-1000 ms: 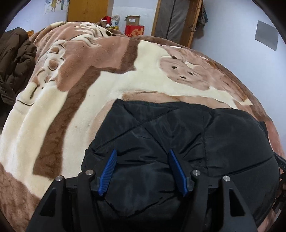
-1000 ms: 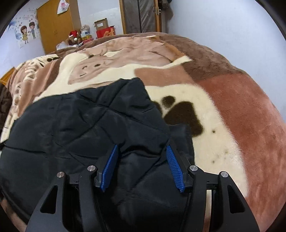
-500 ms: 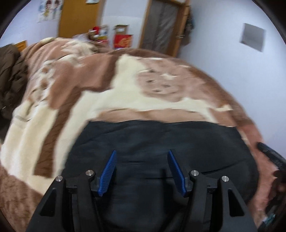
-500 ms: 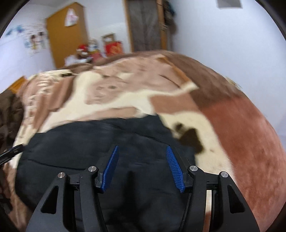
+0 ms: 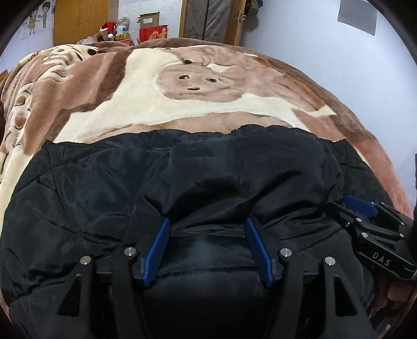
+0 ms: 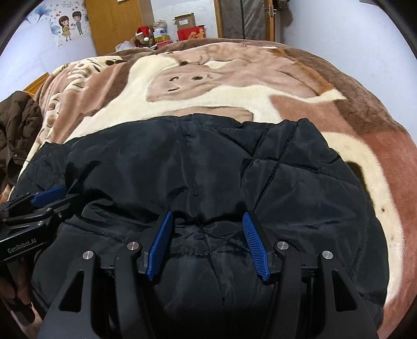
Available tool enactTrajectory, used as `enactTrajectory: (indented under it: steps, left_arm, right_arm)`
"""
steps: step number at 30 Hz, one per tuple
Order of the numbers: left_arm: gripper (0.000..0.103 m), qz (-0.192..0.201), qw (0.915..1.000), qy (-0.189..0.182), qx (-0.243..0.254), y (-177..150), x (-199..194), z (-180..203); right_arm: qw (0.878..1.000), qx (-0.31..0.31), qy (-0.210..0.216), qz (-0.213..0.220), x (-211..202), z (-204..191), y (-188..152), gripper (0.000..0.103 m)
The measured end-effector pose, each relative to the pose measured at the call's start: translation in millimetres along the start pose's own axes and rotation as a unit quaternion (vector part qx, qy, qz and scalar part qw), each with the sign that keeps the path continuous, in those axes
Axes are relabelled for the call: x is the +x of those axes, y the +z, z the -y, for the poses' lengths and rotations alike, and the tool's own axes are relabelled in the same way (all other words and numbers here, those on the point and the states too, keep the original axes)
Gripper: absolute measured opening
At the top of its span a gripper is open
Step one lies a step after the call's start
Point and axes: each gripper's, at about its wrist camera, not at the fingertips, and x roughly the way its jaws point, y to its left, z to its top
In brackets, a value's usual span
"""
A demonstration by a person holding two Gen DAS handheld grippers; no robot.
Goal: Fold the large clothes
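On a bed's plush brown-and-cream blanket (image 5: 146, 86), a black quilted jacket (image 5: 208, 177) lies partly folded. Puffy, soft and slick-looking, it probably grips best along the stitched near hem. The left gripper (image 5: 207, 245) and right gripper (image 6: 207, 240) rest spread apart over that hem.

You are in a home bedroom: a bed under a plush cartoon blanket (image 5: 182, 104), a wooden wardrobe (image 6: 117, 23), a couple poster (image 6: 69, 24), stacked cardboard boxes (image 6: 186, 22).
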Motion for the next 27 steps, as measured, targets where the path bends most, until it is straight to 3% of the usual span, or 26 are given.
enactTrajectory:
  steps: [6, 9, 12, 15, 17, 23, 27]
  left_arm:
    - [0.063, -0.006, 1.0, 0.005, 0.004, 5, -9, 0]
    - [0.062, 0.005, 1.0, 0.001, 0.001, 8, -37, -7]
    - [0.062, 0.04, 0.9992, 0.003, -0.002, 0, -72, -27]
    - [0.062, 0.031, 0.9989, 0.032, -0.016, -15, -72, -55]
    - [0.063, 0.014, 0.9989, 0.029, -0.033, -25, -58, -71]
    - [0.063, 0.02, 0.9984, 0.047, -0.023, -25, -46, -64]
    - [0.062, 0.014, 0.9983, 0.05, -0.029, -25, -62, -65]
  right_arm:
    - [1.0, -0.001, 0.002, -0.008, -18, 2, 10, 0.056]
    - [1.0, -0.009, -0.009, 0.028, -55, 3, 11, 0.056]
    - [0.998, -0.01, -0.022, 0.054, -84, 19, 0, 0.056]
    - [0.998, 0.013, -0.058, 0.019, -70, 47, -16, 0.056]
    - [0.998, 0.036, -0.046, 0.002, -53, 63, -26, 0.056]
    - [0.998, 0.033, -0.061, 0.0, -41, 59, -27, 0.056]
    - [0.997, 0.042, -0.065, 0.003, -64, 57, -20, 0.056]
